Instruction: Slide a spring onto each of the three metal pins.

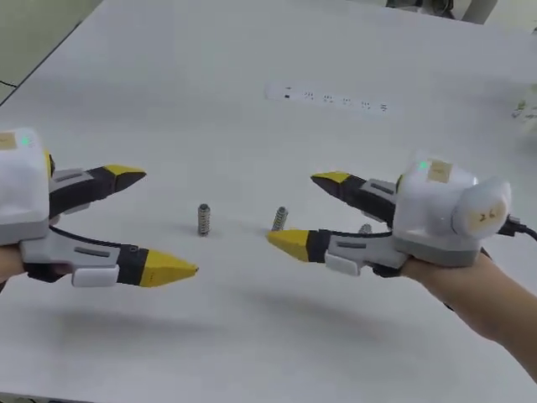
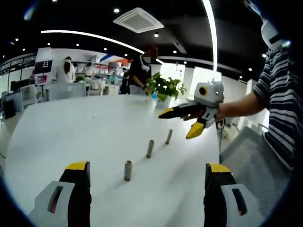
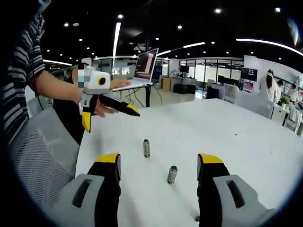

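Three small grey pins stand upright in a straight row on the white surface (image 1: 252, 336), spaced apart. The first pin (image 1: 203, 219) and middle pin (image 1: 279, 219) show tight coils down their shafts, which look like springs (image 2: 150, 148) sleeved over them. The third pin (image 2: 169, 136) looks the same in the left gripper view and is mostly hidden in the head view.

Left gripper (image 1: 168, 221) and right gripper (image 1: 292, 208), jaws spread wide, tips toward each other, well apart.

power strip (image 1: 327, 98) on white table (image 1: 168, 75)
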{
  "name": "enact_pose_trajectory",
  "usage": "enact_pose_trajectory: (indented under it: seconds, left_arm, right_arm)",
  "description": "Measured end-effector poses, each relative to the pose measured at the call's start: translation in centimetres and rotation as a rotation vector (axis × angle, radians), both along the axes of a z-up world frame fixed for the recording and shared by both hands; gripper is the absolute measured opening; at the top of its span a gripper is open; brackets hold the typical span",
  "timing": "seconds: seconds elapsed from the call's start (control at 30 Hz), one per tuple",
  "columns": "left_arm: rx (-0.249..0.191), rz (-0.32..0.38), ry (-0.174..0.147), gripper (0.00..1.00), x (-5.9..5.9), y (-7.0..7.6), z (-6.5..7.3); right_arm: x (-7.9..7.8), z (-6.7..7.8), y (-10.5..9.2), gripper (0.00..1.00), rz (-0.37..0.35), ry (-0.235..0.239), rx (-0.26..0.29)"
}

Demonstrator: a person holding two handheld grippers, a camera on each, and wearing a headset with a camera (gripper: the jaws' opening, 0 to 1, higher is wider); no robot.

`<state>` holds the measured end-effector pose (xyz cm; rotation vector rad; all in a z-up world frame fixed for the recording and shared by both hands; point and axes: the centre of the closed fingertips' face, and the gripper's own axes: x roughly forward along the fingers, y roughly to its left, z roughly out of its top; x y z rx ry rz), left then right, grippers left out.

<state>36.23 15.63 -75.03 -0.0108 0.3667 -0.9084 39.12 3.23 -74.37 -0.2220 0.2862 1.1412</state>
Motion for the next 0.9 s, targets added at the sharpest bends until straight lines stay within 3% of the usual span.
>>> enact_pose_trajectory:
  seconds: [0.4,0.63,0.9]
  left_arm:
    - [0.004,0.027,-0.003,0.98,-0.1,0.6,0.4]
    - [0.007,0.028,-0.021,0.98,-0.4,0.7,1.0]
    - [0.027,0.030,-0.015,0.98,-1.0,1.3,0.5]
  right_arm:
    - [-1.1,-0.5,-5.4,0.82,-0.101,0.039,0.062]
    - [-1.5,-1.2,-7.2,0.91,-0.134,0.058,0.071]
    - [-1.9,-1.3,-8.7,0.99,-0.151,0.062,0.065]
